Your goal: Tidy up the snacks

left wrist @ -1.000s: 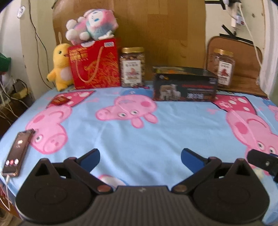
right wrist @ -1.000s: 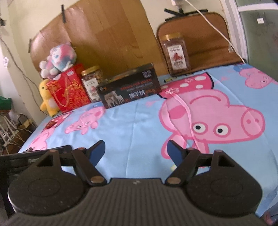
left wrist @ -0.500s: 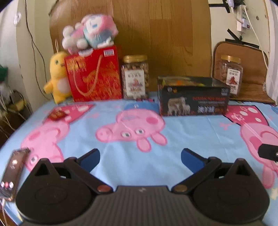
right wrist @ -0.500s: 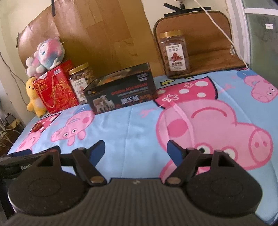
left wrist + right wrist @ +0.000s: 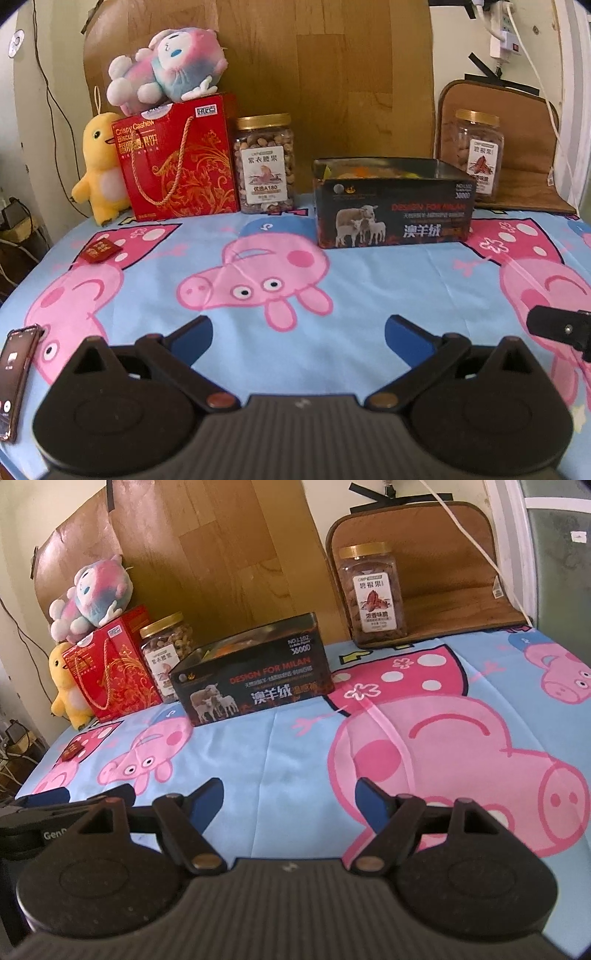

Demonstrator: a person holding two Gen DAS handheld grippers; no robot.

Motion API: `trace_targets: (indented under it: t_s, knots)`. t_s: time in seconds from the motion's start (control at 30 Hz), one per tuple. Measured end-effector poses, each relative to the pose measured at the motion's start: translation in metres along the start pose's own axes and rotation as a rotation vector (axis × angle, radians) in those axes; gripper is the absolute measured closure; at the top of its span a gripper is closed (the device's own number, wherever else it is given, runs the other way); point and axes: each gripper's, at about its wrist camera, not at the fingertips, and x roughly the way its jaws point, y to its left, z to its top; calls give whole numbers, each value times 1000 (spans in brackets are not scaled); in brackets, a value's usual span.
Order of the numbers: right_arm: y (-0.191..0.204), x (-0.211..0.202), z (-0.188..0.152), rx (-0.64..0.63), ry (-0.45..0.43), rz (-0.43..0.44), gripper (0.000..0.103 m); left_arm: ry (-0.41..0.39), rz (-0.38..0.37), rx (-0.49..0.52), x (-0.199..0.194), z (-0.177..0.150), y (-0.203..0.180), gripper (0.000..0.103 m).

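Observation:
A dark open box (image 5: 393, 205) with sheep pictures stands at the back of the table; it also shows in the right wrist view (image 5: 255, 675). A nut jar (image 5: 265, 162) stands left of it beside a red cashew biscuit gift bag (image 5: 177, 158). A second jar (image 5: 476, 151) stands at the back right on a brown mat (image 5: 373, 590). A small red packet (image 5: 101, 250) lies at the left. My left gripper (image 5: 298, 334) is open and empty above the cloth. My right gripper (image 5: 289, 799) is open and empty, well short of the box.
A yellow plush (image 5: 96, 166) and a pink plush (image 5: 166, 68) sit by the gift bag. A phone (image 5: 14, 380) lies at the table's front left edge. The Peppa Pig cloth (image 5: 388, 280) covers the table. Cables hang on the wall at right.
Both grippers have moved forward toward the back row, so the box, jars and gift bag look larger. Both stay open and empty.

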Motion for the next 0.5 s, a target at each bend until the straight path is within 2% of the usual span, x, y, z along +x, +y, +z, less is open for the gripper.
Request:
trace_targets:
  t_s: [0.13,0.5]
  knots:
    - [-3,2,1,11,-1,5,23,-3,11,14,2,2,-2,0]
    - [-7,7,1,27,18,12,23,89,-45,-30,14,3,-2,0]
